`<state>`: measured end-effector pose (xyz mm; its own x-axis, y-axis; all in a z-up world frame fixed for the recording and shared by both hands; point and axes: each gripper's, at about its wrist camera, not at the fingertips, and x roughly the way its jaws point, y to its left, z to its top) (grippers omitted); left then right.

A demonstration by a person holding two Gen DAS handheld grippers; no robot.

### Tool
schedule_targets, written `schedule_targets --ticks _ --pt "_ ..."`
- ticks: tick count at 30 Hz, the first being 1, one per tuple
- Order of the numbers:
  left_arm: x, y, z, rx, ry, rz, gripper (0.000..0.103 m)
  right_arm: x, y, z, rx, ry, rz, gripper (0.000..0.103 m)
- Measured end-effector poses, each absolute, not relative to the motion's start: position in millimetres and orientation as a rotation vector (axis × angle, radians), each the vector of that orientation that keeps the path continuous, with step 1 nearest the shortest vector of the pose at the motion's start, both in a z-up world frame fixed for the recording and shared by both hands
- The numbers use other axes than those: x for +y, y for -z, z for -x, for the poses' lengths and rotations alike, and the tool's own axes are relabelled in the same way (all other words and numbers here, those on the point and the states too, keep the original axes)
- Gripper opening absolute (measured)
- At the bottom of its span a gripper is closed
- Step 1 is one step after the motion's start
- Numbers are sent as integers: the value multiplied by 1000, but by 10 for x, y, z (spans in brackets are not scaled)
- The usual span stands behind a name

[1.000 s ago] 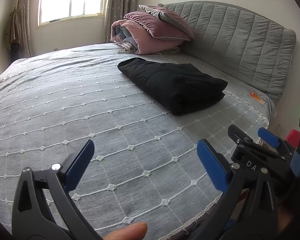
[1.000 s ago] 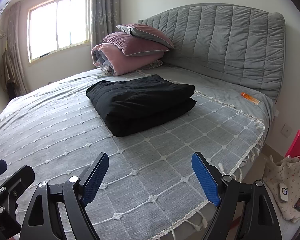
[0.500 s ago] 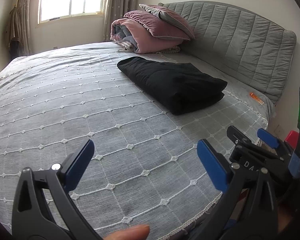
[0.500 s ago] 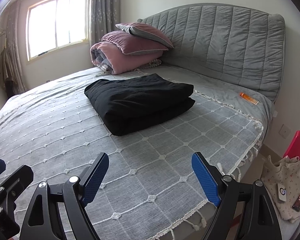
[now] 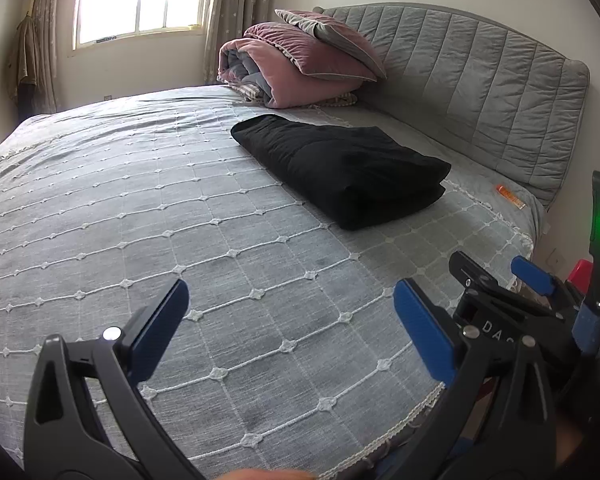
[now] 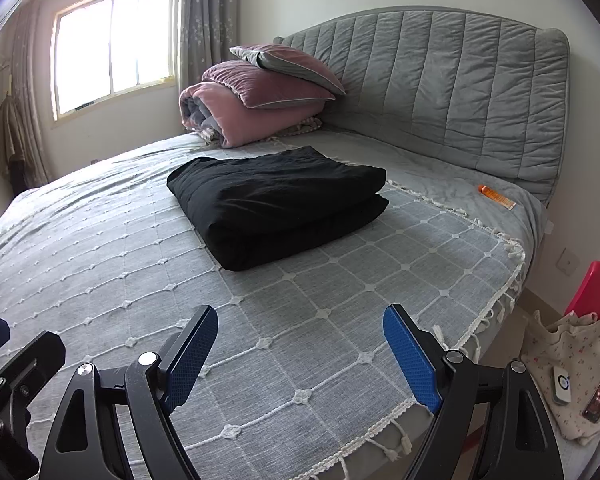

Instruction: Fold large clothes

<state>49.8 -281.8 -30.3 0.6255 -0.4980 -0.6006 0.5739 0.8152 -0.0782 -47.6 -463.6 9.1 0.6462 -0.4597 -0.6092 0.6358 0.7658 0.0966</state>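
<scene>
A black garment (image 5: pixel 348 172) lies folded in a thick rectangle on the grey bedspread (image 5: pixel 140 220), toward the headboard side; it also shows in the right wrist view (image 6: pixel 276 204). My left gripper (image 5: pixel 292 320) is open and empty, held above the near edge of the bed, well short of the garment. My right gripper (image 6: pixel 300 344) is open and empty, also over the near edge. The right gripper shows at the right of the left wrist view (image 5: pixel 504 276).
A pink rolled quilt and pillows (image 6: pixel 256 100) are stacked by the grey padded headboard (image 6: pixel 440 88). An orange tube (image 6: pixel 496 197) lies near the headboard. A floral bag with a phone (image 6: pixel 572 372) and a red object (image 6: pixel 596 288) sit off the bed's right side.
Both views have drifted slightly; the garment sits a little lower in the right wrist view. Both grippers stay open and the garment has not moved on the bed.
</scene>
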Motion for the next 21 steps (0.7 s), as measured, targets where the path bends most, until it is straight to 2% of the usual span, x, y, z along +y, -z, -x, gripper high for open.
schedule_targets --ticks 21 --pt "-2850 283 -512 661 636 -112 102 -4650 -90 474 599 634 -315 86"
